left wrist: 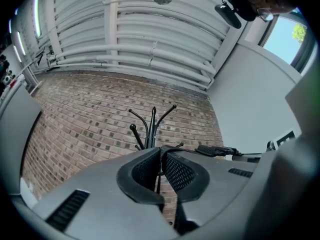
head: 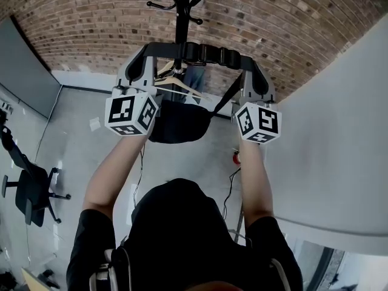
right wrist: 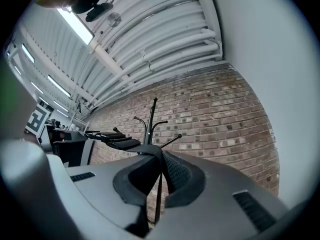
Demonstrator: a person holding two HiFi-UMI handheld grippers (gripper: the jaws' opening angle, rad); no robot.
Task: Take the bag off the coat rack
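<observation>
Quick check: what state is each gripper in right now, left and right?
Left gripper: closed, pinching the bag strap.
Right gripper: closed, pinching the same bag strap.

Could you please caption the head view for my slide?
Left gripper and right gripper pinch the bag strap before the coat rack.

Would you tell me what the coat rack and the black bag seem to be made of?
Coat rack: probably black-painted metal, judging by its thin curved arms with knob tips. Bag: likely soft matte black fabric, since it sags; the weave is too small to tell.
</observation>
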